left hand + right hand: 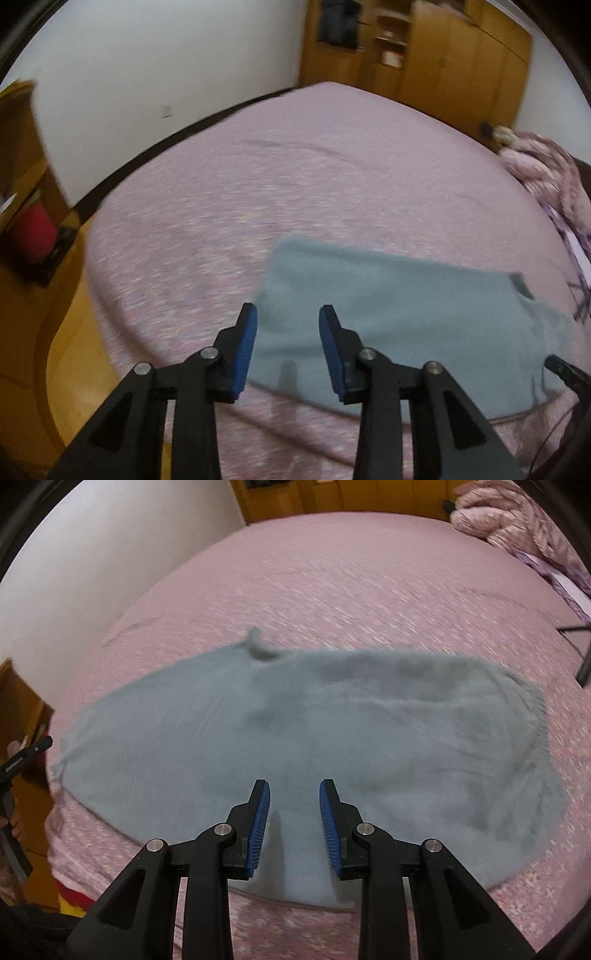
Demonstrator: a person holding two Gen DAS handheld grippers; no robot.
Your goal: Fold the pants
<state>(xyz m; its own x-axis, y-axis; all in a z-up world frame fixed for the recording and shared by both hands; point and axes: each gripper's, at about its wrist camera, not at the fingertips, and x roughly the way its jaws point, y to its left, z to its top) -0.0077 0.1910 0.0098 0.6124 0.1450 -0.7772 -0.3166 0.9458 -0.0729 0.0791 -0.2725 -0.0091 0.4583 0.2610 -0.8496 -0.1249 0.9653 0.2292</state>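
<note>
Grey-blue pants (332, 746), lying flat in a broad folded slab on the pink bed (332, 572) near its front edge. The fabric looks soft, light and limp, likely to sag; best pinched at an edge or corner. Left hand-held gripper (288, 314) and right hand-held gripper (294, 788) hover above it, jaws moderately parted, empty.

We are listing a bed (369, 576) covered in a pink patterned sheet, which is lying mostly smooth with faint creases. We are seeing grey-blue pants (332, 738) lying flat on it near the front edge, already folded into a broad shape. We are also noting a bunched pink quilt (517, 520) sitting at the far right corner of the bed.
</note>
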